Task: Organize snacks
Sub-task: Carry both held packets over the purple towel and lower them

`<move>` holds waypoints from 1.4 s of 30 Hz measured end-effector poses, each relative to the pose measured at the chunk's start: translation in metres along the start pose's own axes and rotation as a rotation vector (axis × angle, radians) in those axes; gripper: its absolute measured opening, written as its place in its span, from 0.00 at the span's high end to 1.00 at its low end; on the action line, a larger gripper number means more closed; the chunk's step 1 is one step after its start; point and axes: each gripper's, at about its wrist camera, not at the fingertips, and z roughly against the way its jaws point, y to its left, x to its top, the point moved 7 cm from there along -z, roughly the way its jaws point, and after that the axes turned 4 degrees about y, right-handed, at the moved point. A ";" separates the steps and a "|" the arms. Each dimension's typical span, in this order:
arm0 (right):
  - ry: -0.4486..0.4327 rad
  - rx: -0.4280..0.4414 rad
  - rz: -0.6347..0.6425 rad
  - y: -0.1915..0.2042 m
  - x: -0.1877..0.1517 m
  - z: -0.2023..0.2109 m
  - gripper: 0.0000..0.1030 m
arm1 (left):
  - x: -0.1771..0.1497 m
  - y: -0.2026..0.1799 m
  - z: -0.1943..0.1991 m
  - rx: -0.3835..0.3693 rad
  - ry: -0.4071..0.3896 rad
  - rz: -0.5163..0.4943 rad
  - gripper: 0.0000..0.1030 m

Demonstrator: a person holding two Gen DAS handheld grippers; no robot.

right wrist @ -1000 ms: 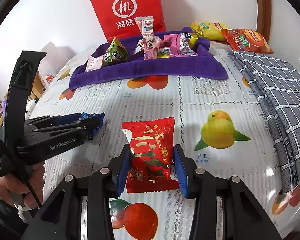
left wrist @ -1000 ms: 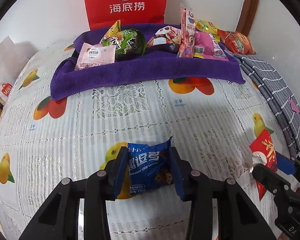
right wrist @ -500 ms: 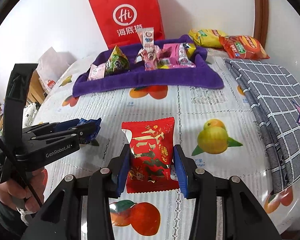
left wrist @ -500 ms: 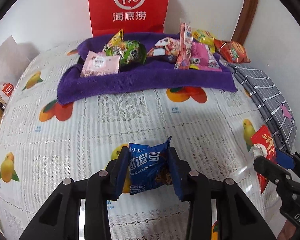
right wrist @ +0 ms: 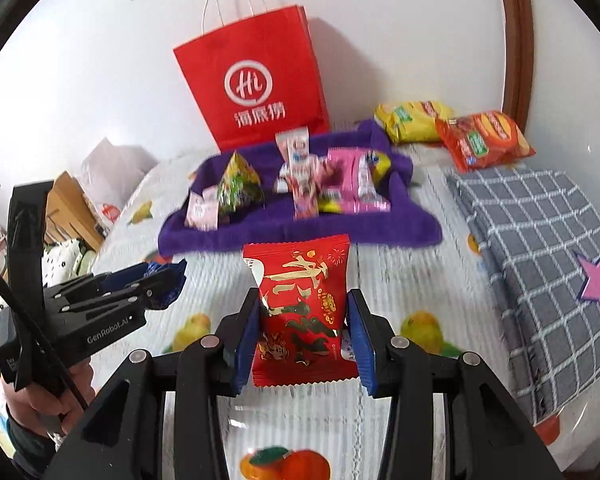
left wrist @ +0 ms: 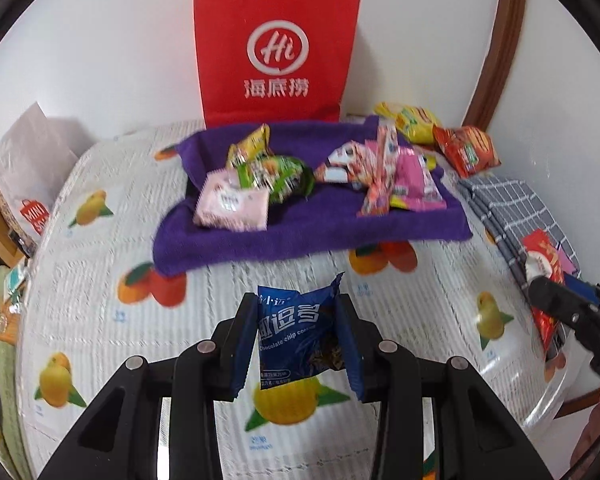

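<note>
Jaws clamped on blue packet [left wrist: 296, 340], red packet [right wrist: 302, 312]

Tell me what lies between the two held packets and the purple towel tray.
Nothing visible. Only bare fruit-print tablecloth separates the red packet and the blue cookie packet from the purple towel tray. Inside it, snacks crowd the middle; its front strip looks free.

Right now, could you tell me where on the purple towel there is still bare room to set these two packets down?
The purple towel has a bare strip along its front edge, and a gap between the green packet and the pink packets. Its middle and right are crowded with leaning packets. The back left corner, by the red bag, also looks free.
</note>
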 end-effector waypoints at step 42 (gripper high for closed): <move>-0.082 0.079 -0.007 0.008 0.188 -0.068 0.59 | 0.147 0.051 -0.037 0.073 -0.091 0.061 0.64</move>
